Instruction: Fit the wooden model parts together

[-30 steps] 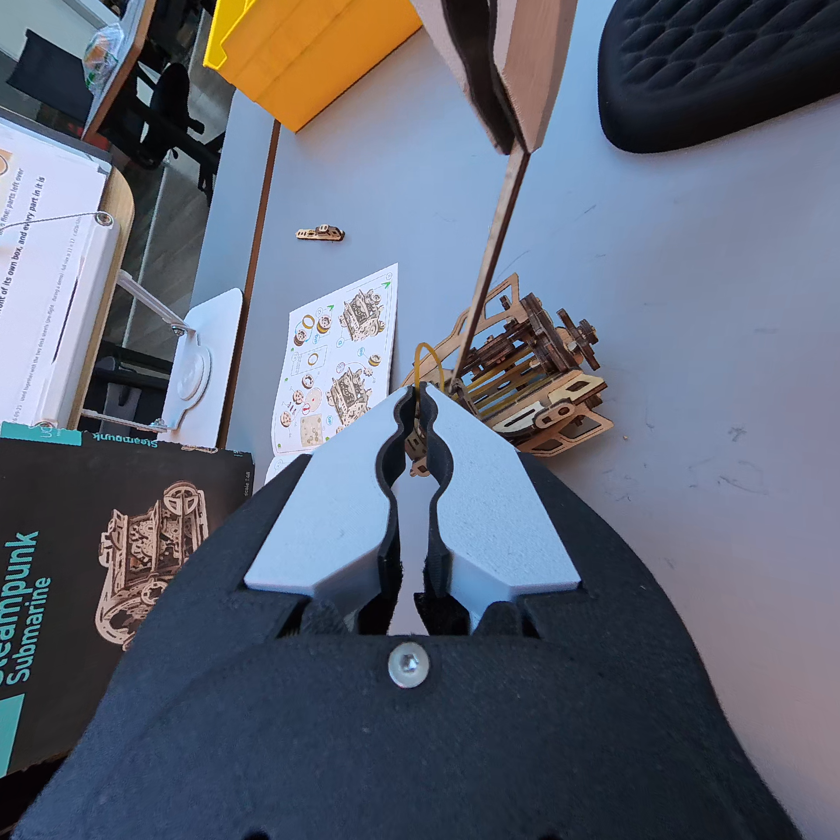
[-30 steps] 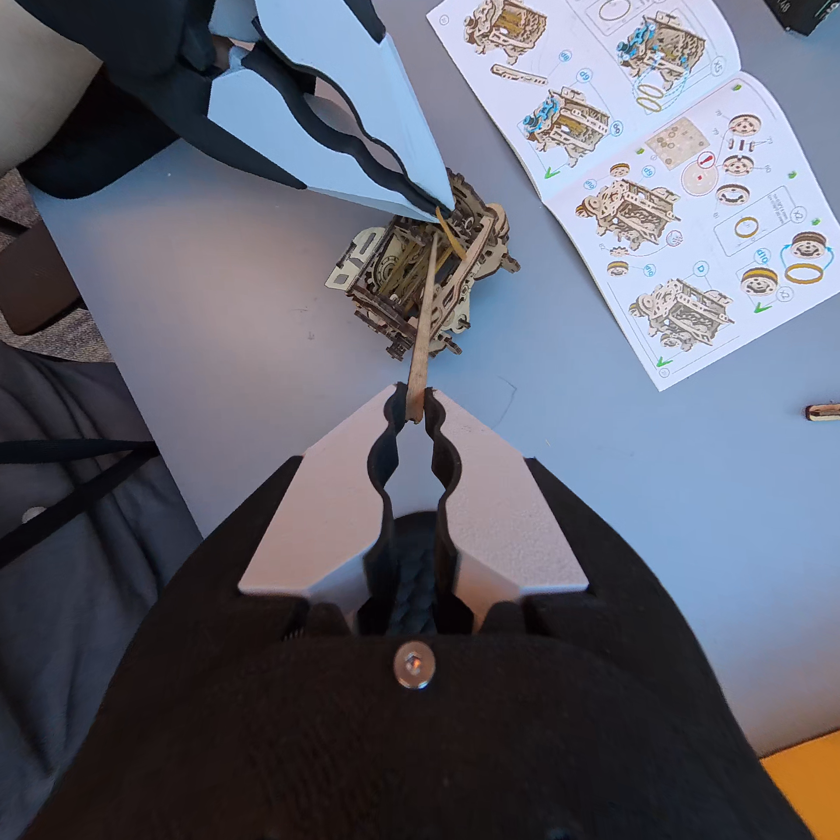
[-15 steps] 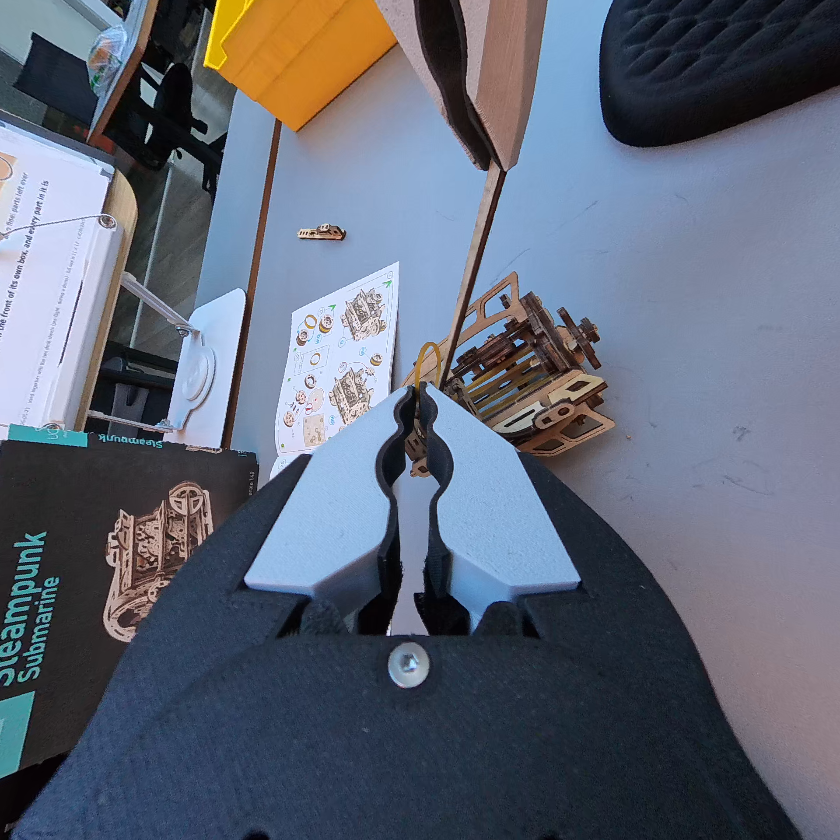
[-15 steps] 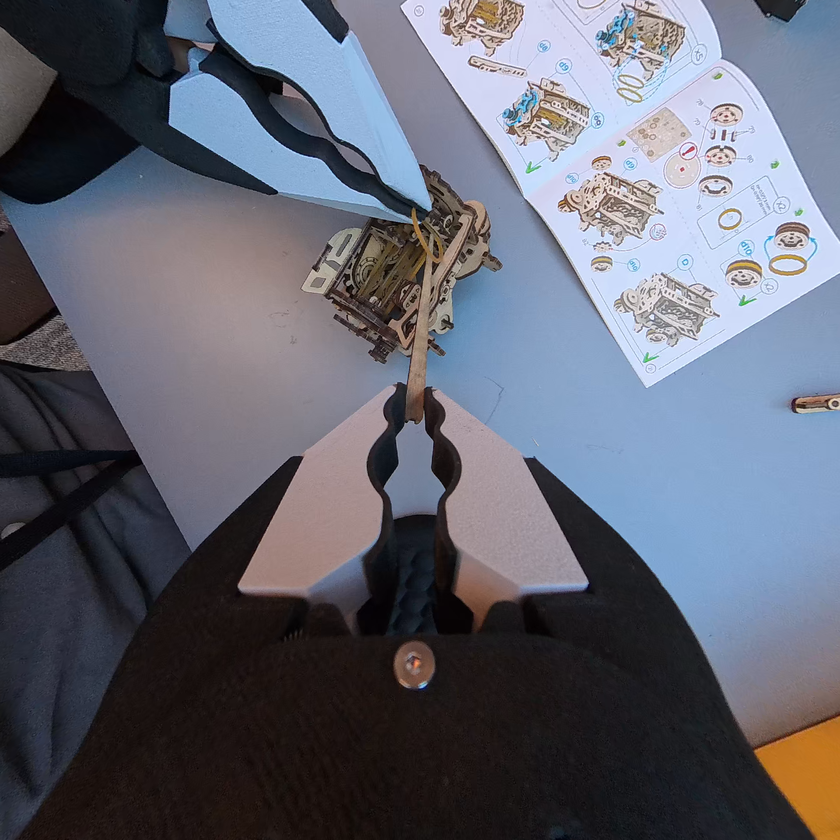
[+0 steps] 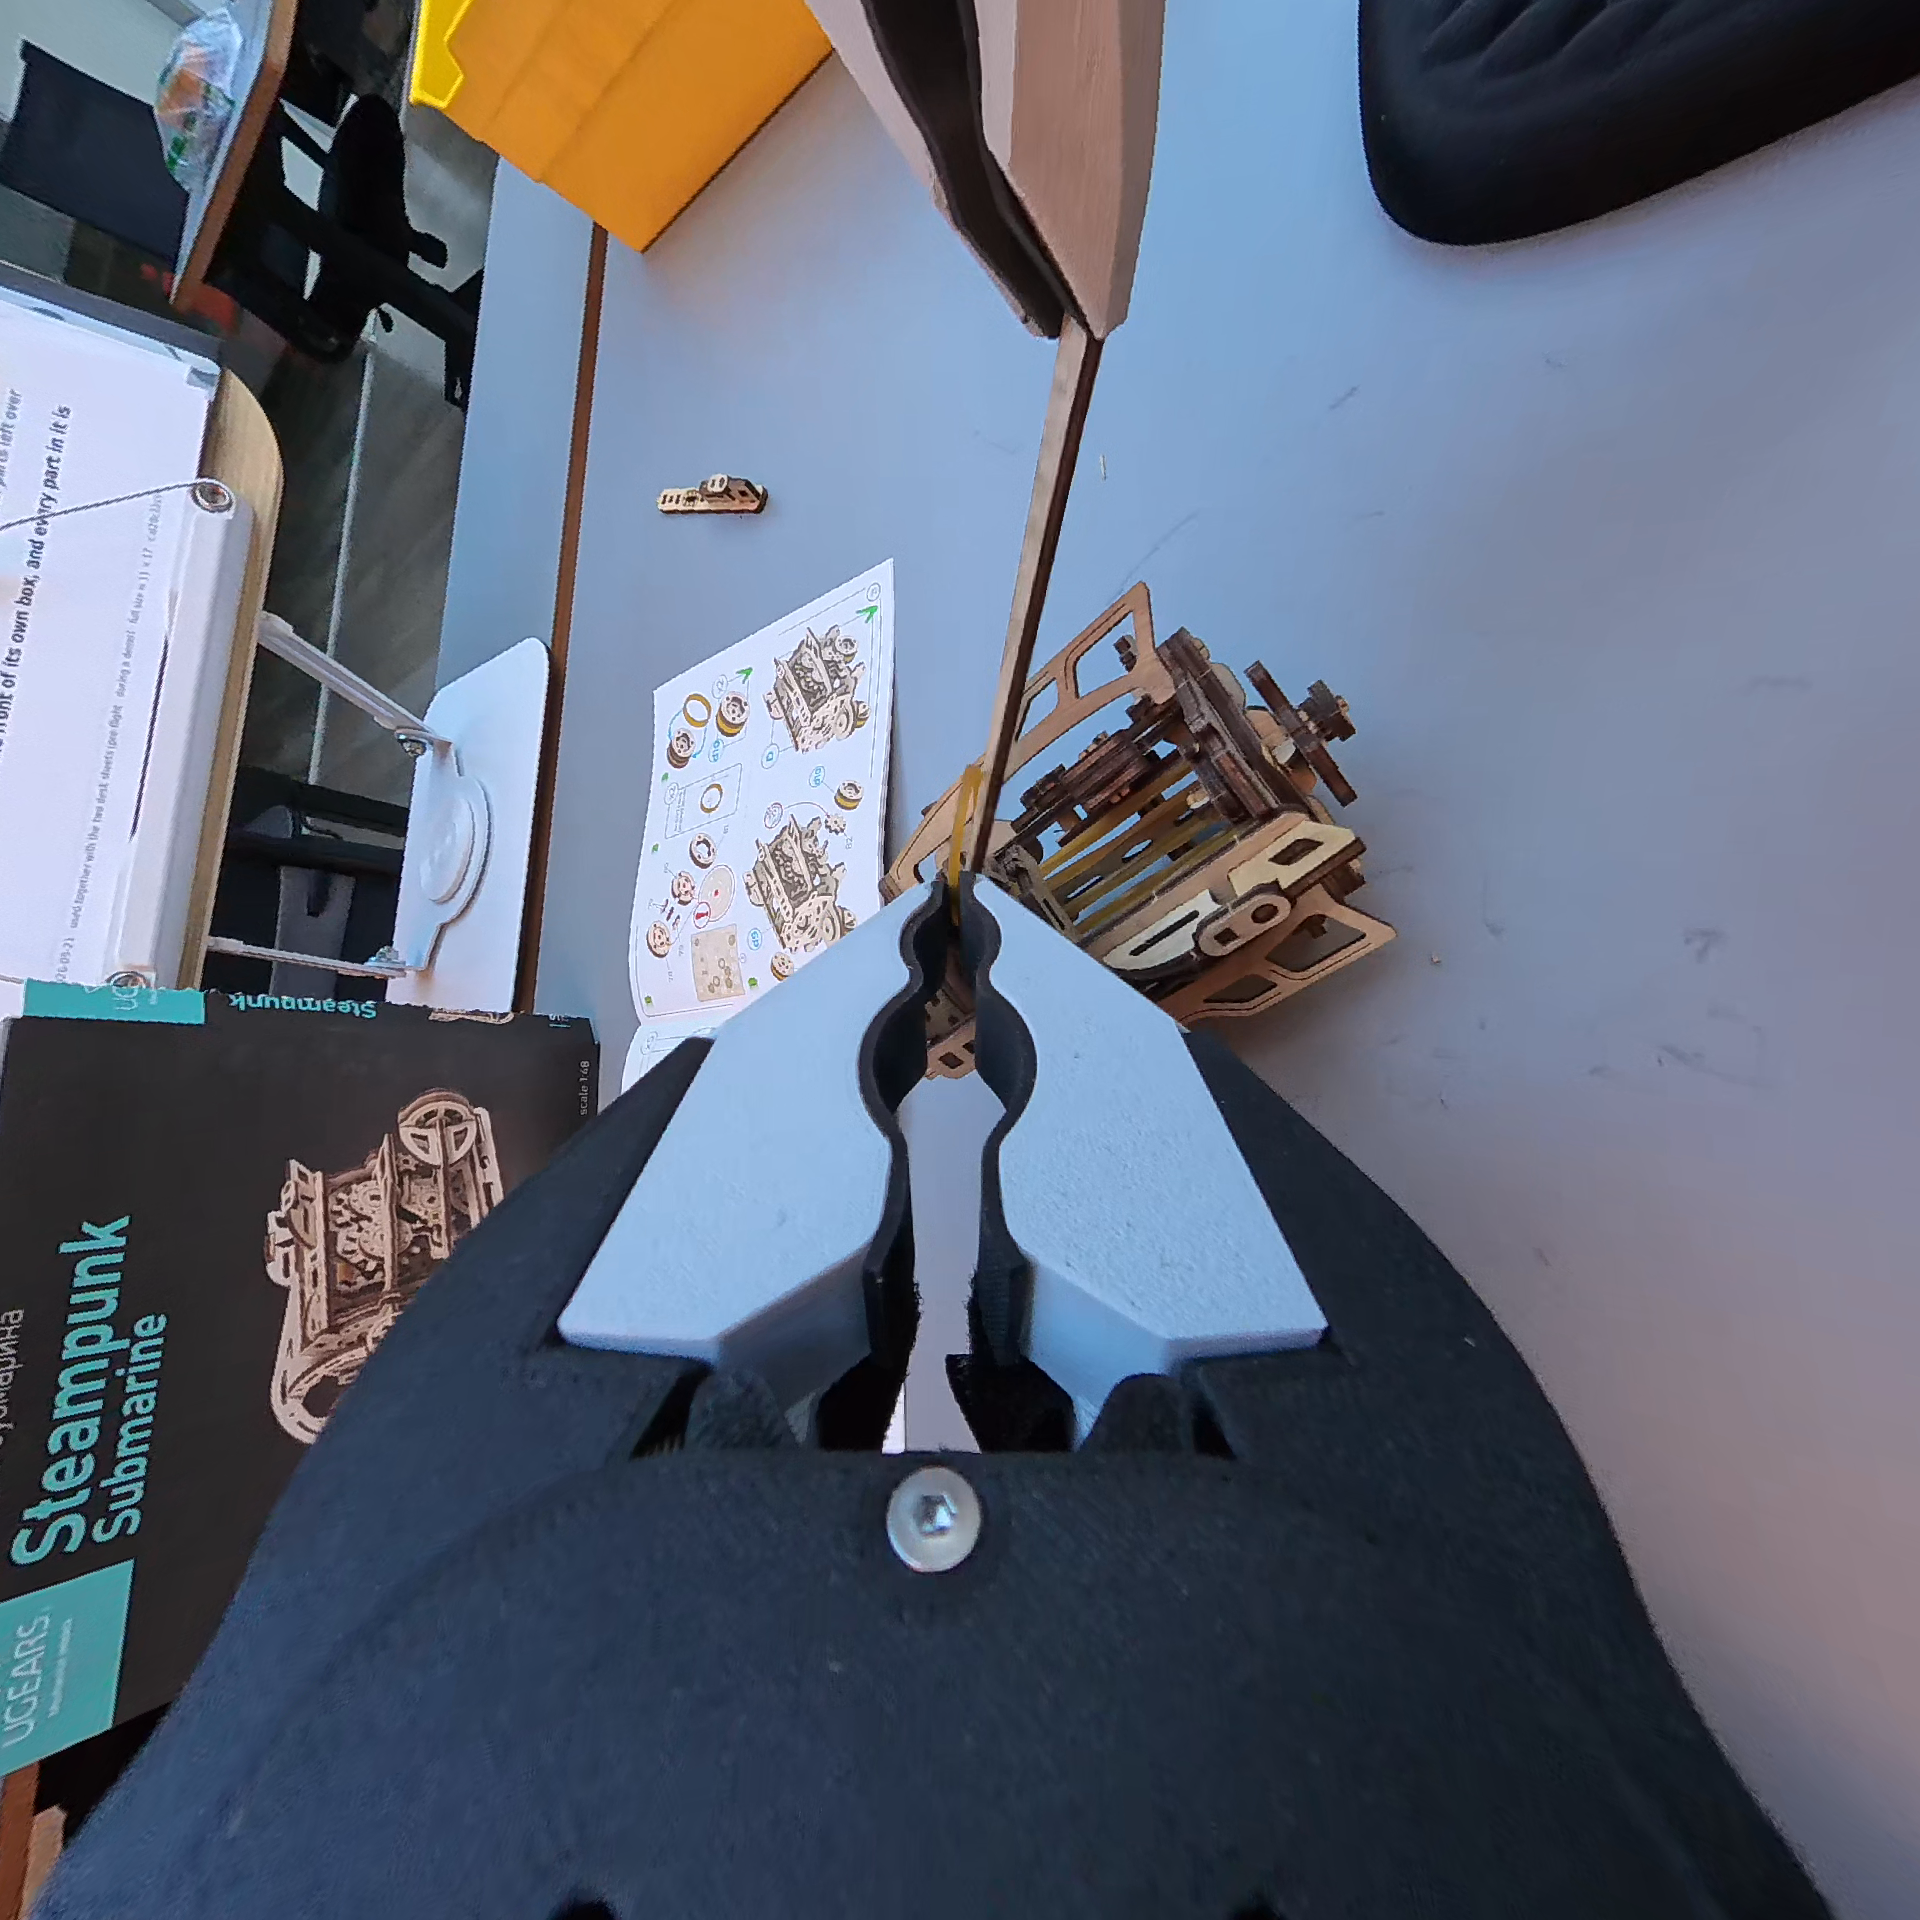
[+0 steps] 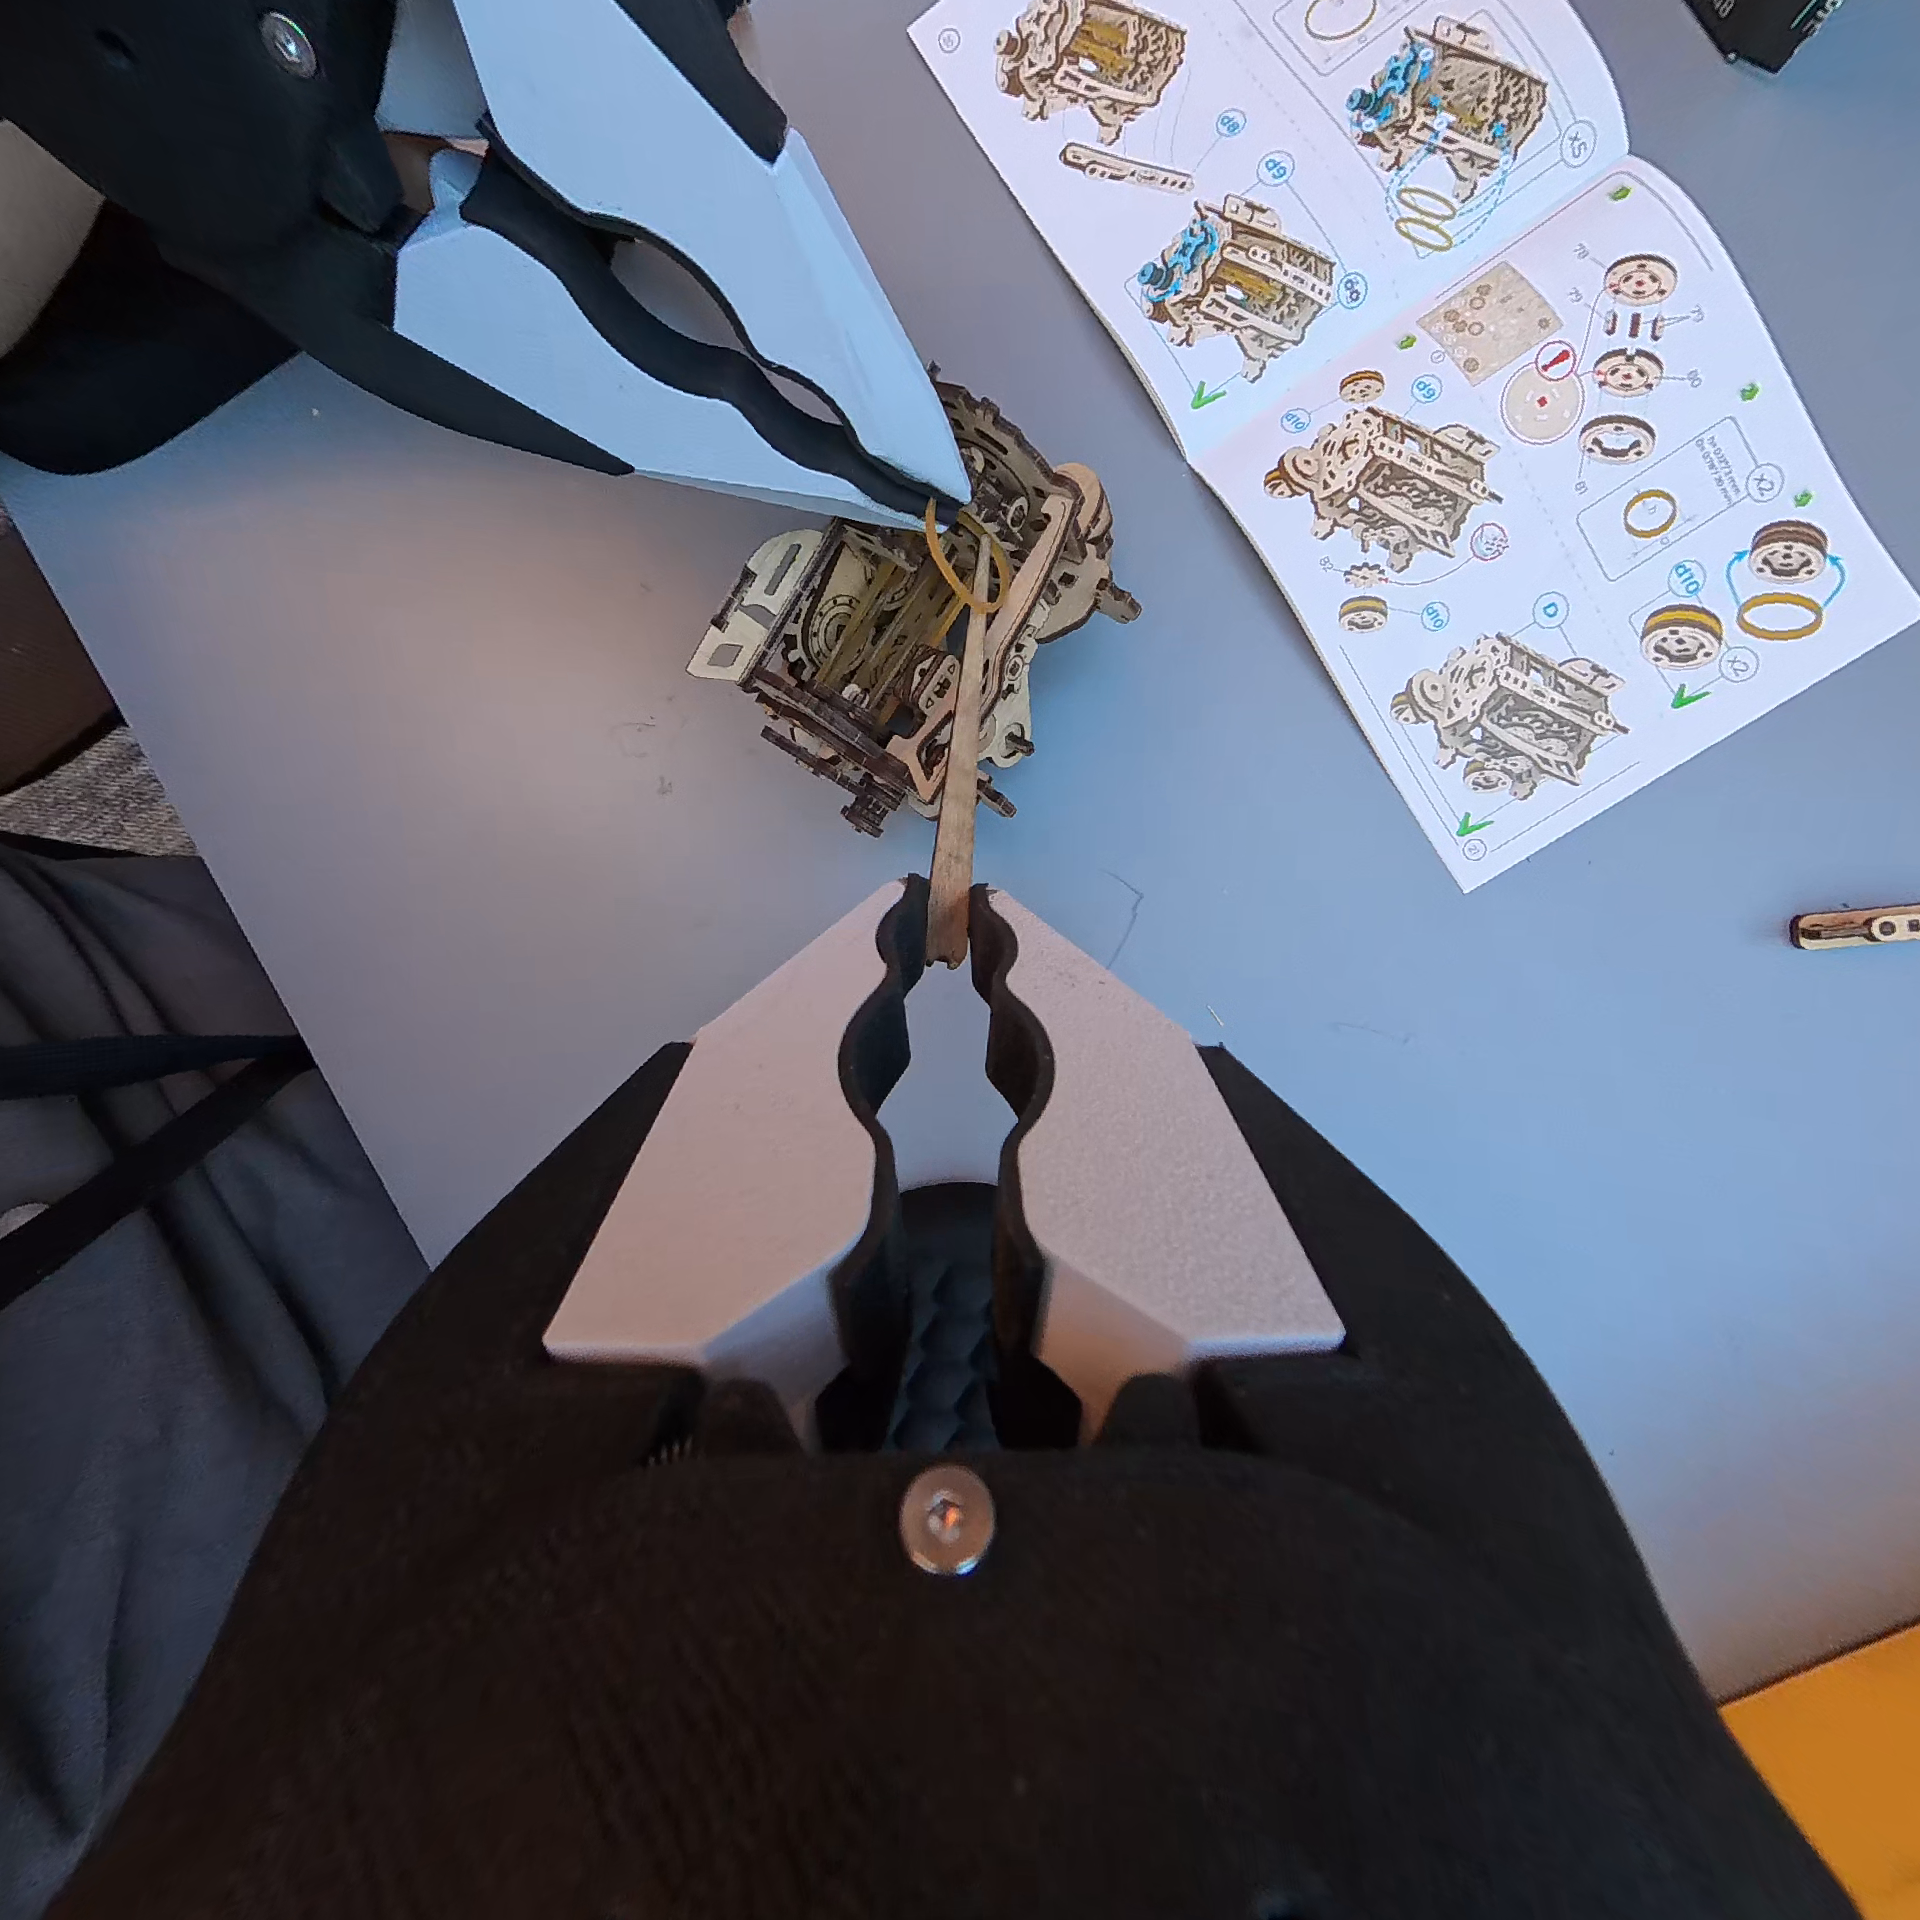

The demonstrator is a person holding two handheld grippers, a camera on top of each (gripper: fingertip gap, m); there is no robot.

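A half-built wooden model [image 5: 1174,862] [image 6: 914,634] with gears and yellow bands lies on its side on the grey table [image 5: 1558,727]. My left gripper [image 5: 956,894] [image 6: 940,497] is shut on a yellow rubber band [image 6: 961,566] [image 5: 964,821] just above the model. My right gripper [image 6: 940,914] [image 5: 1070,322] is shut on a thin wooden stick [image 6: 961,748] [image 5: 1039,582]. The stick's far tip reaches into the rubber band loop beside the left fingertips.
An open instruction booklet [image 6: 1455,395] [image 5: 769,790] lies beside the model. A small loose wooden part [image 5: 714,499] [image 6: 1860,925] lies farther off. A black model box [image 5: 239,1247], a yellow bin [image 5: 623,94] and a black cushion [image 5: 1662,94] border the work area. One gripper's finger ends stand about 9 cm off the other's.
The right gripper and its stick have shifted slightly, the tip now inside the rubber band loop. The left gripper holds still on the band. The model has not moved.
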